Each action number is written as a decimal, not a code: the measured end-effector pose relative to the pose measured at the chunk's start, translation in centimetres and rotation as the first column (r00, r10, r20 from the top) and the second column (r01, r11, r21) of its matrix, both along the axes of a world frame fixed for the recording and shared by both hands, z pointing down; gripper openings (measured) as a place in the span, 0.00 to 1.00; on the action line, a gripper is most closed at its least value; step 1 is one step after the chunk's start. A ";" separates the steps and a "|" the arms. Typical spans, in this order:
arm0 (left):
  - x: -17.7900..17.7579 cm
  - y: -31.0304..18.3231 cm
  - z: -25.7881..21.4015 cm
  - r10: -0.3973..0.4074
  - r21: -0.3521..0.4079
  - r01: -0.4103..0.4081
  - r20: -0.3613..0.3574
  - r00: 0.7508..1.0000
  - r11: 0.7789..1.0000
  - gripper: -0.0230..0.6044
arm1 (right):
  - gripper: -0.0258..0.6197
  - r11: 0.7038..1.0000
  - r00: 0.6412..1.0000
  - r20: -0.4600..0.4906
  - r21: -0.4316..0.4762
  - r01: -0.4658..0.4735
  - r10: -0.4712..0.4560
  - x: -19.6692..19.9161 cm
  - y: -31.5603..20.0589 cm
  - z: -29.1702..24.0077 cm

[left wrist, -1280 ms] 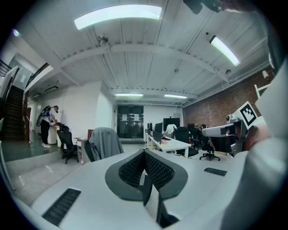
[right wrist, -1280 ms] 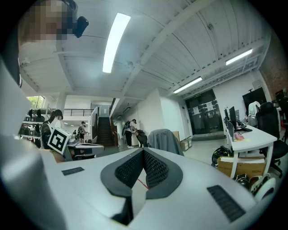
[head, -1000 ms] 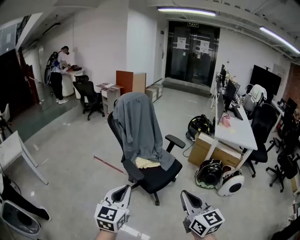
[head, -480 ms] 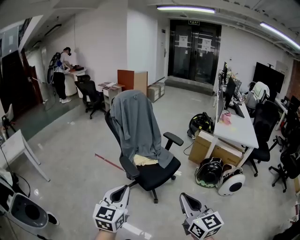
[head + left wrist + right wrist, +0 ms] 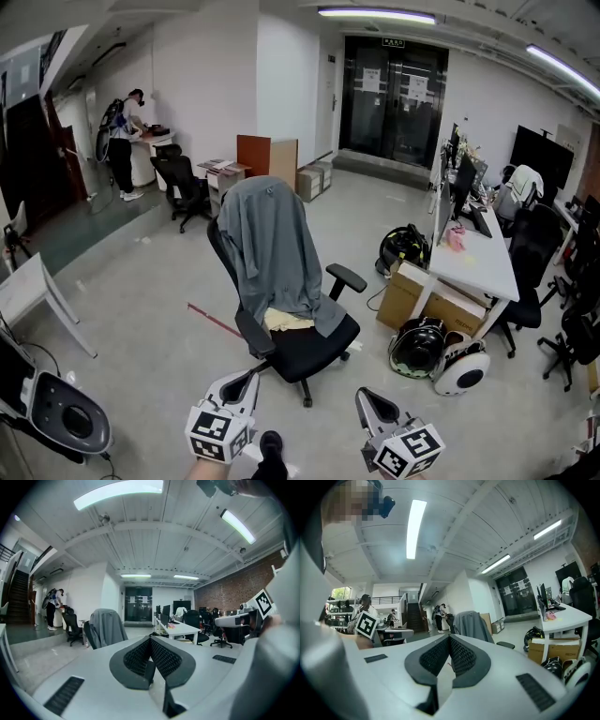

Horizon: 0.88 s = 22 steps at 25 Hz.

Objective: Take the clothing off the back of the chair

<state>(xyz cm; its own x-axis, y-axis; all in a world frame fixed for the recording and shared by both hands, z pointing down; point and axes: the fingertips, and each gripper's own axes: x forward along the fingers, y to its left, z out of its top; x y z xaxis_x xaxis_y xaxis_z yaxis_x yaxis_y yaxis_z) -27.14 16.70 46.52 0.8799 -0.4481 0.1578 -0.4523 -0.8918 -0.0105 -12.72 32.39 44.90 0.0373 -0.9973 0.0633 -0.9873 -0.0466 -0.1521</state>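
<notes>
A grey garment [image 5: 275,246] hangs over the back of a black swivel chair [image 5: 309,347] in the middle of the floor; it also shows in the left gripper view as the grey garment [image 5: 107,626] and in the right gripper view as the grey garment [image 5: 471,625]. A pale yellow cloth [image 5: 289,322] lies on the seat. My left gripper [image 5: 246,383] and right gripper [image 5: 367,401] are held low at the bottom of the head view, both shut and empty, well short of the chair. Both point about level toward it.
A white desk [image 5: 469,251] with monitors, cardboard boxes [image 5: 433,304] and helmets [image 5: 438,352] stands right of the chair. A person [image 5: 120,141] stands at a counter far left beside another black chair [image 5: 184,189]. A white machine [image 5: 58,417] sits at the lower left. A shoe tip [image 5: 272,448] shows between the grippers.
The chair and garment have drawn slightly closer and lower in the head view as I step forward. A shoe tip has appeared between the grippers. Both grippers stay shut.
</notes>
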 end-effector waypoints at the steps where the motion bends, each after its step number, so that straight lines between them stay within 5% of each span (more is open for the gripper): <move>1: 0.3 -0.5 0.2 -0.002 -0.002 0.002 -0.001 1.000 1.000 0.05 | 0.06 1.000 1.000 0.002 -0.001 0.005 -0.005 0.3 -0.5 0.2; 12: 4.4 -10.1 2.4 -0.013 -0.037 0.013 -0.002 1.000 0.999 0.04 | 0.06 0.995 0.999 0.025 -0.095 0.029 -0.027 4.0 -9.3 2.6; 22: 8.5 -23.6 2.1 0.016 -0.033 -0.016 0.005 1.000 0.999 0.04 | 0.06 0.988 1.000 0.019 -0.151 0.027 -0.025 7.7 -23.6 2.5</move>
<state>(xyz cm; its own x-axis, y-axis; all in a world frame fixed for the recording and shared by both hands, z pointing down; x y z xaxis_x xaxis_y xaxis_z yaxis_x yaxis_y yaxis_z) -18.59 -6.88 48.65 0.8860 -0.4285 0.1769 -0.4380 -0.8988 0.0163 -5.06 8.78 47.39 0.0093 -0.9768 0.2140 -0.9858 -0.0449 -0.1618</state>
